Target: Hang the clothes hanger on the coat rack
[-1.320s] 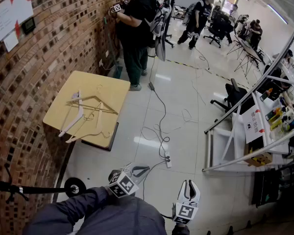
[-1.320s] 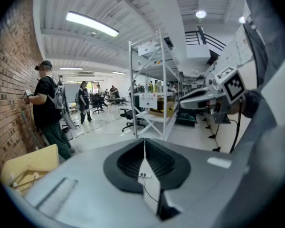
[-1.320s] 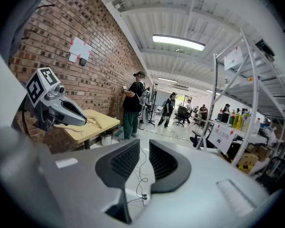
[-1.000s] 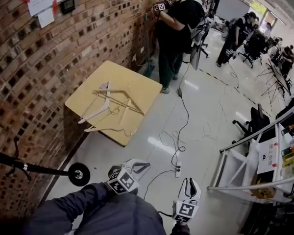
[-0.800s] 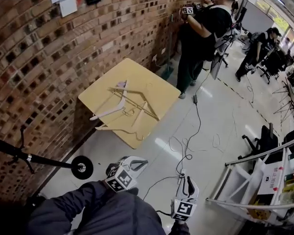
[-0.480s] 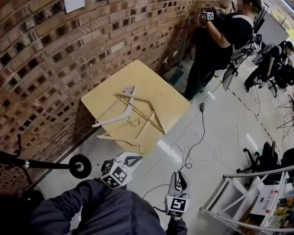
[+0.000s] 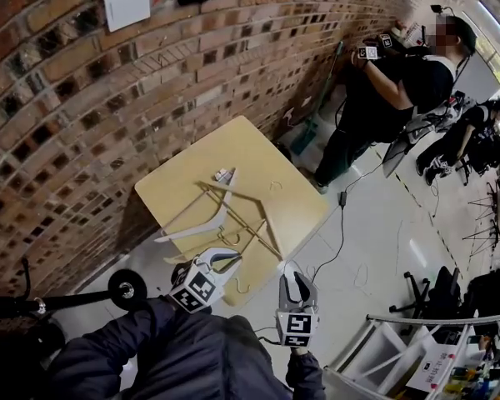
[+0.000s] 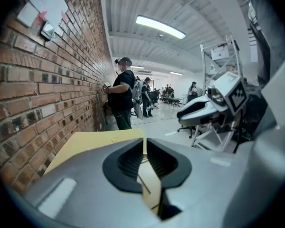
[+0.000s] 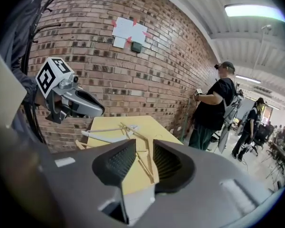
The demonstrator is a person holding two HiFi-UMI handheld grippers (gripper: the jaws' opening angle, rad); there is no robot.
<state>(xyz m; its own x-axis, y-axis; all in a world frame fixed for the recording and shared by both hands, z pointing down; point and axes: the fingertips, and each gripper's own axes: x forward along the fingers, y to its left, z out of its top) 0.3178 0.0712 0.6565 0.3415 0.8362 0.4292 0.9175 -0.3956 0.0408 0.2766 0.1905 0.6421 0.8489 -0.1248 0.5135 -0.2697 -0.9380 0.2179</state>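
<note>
Barely begun: the hangers lie untouched on the table.
Left gripper [image 7: 227, 259] and right gripper [image 7: 296, 277] are both empty, jaws just opening with nothing between them, near the six o'clock edge of the yellow table [image 7: 271, 169]. The clothes hangers [image 7: 221, 202] are piled mid-table. The coat rack [image 7: 127, 288] stands at the grippers' nine o'clock. Picking up and hanging are both left to do.

White hanger [image 7: 198, 225], yellow table [image 7: 262, 150], red-brown brick wall [image 7: 108, 98]

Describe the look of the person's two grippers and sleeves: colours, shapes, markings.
Both the left gripper and right gripper have pale grey moulded bodies, black ribbed pads and a cube of black-and-white square markers. The sleeves are dark grey. Both jaws are opening, empty.
</note>
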